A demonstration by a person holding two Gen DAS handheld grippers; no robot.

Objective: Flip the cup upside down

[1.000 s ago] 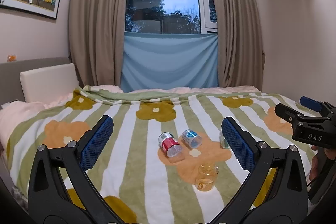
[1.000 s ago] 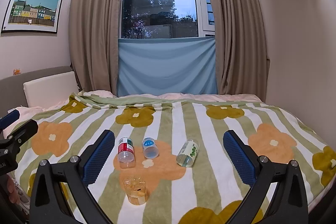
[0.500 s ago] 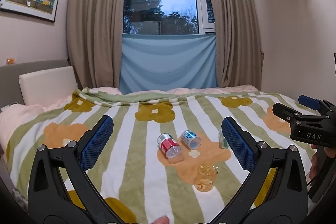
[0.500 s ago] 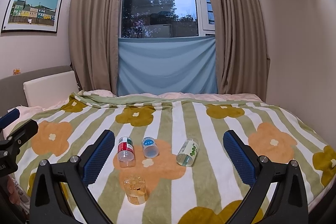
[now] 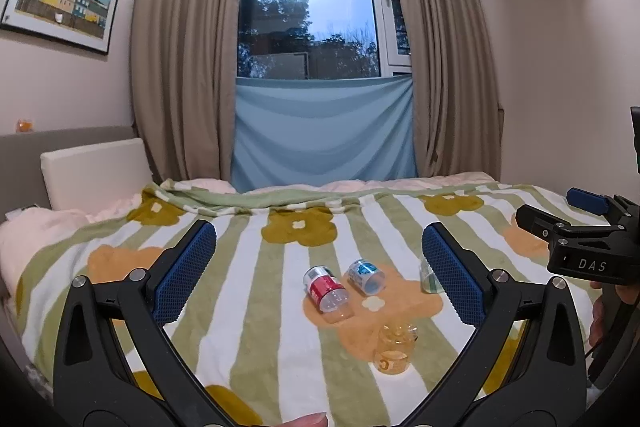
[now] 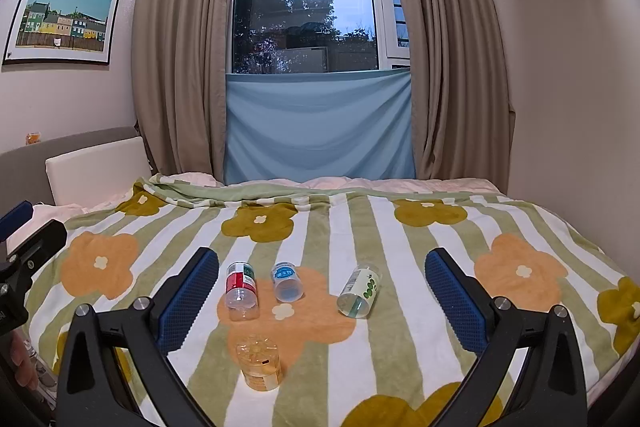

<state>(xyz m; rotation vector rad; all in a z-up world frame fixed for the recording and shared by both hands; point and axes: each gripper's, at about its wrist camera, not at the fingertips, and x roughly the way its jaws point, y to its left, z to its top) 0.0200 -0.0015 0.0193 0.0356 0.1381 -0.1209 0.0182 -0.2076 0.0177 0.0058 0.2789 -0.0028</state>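
Cups: amber cup upright on blanket | left gripper, right gripper fingers spread, empty

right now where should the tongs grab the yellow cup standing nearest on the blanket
Grip the yellow cup across its round side wall near mid-height, coming in level from the near side with the open right tongs. It stands alone on the blanket, apart from the three cups lying on their sides behind it.

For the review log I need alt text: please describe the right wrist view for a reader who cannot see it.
The open right gripper hovers above a bed covered by a striped floral blanket, holding nothing. Three small cups lie on their sides: red-labelled, blue-labelled and green-dotted; an amber cup stands nearest the camera. A curtained window is behind.
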